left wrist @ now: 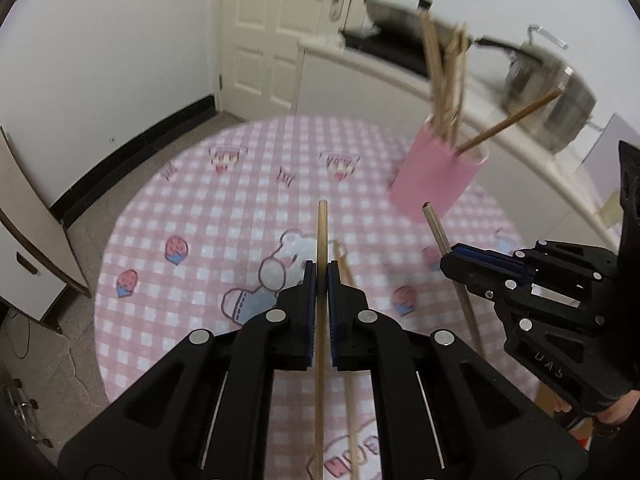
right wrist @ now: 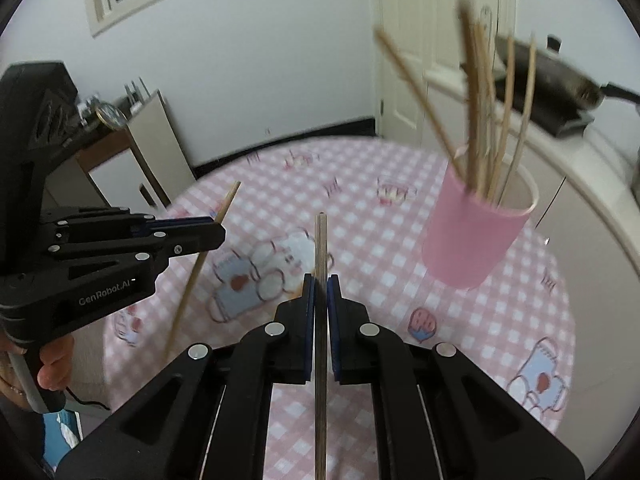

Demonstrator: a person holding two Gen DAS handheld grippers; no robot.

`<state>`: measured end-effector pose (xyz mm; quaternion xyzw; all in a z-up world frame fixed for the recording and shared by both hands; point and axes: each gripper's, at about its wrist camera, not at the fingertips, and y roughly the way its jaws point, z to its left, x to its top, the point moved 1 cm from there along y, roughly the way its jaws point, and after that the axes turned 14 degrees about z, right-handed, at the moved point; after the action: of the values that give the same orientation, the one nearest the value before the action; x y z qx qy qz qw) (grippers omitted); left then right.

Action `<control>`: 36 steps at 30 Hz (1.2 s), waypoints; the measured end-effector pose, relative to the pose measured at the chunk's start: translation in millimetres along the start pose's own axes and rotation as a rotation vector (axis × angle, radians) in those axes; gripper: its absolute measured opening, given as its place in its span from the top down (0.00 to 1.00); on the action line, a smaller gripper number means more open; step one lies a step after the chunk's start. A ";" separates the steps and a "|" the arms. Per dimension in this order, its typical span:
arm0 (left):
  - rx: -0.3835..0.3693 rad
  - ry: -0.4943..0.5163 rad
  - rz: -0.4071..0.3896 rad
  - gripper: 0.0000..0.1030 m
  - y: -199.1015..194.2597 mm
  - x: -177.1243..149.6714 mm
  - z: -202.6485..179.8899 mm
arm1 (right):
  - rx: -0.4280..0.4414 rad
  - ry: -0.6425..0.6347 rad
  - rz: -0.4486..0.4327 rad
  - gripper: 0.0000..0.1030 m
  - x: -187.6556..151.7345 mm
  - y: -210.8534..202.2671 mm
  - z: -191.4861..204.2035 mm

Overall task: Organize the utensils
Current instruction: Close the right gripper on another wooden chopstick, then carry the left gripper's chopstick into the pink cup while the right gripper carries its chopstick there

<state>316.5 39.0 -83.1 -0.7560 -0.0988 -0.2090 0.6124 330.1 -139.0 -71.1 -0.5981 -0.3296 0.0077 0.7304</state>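
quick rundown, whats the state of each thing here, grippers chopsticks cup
left gripper: shut on a wooden chopstick, held off the table
right gripper: shut on a darker chopstick, held off the table
pink cup: upright on the checked tablecloth, several chopsticks standing in it
loose chopstick: lying on the tablecloth, under the left gripper

A home kitchen: frying pan (right wrist: pixel 560 80) on a counter (left wrist: pixel 460 92), panelled door (left wrist: pixel 264 32)
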 end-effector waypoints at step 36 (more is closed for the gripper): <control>-0.158 -0.027 -0.482 0.94 -121.3 77.1 -72.3 | -0.155 0.173 -0.572 0.95 34.6 -153.8 -98.9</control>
<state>322.1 -11.2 69.7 -0.7588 -0.2675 -0.3460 0.4827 346.8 -254.6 73.9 -0.5335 -0.4209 -0.2745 0.6803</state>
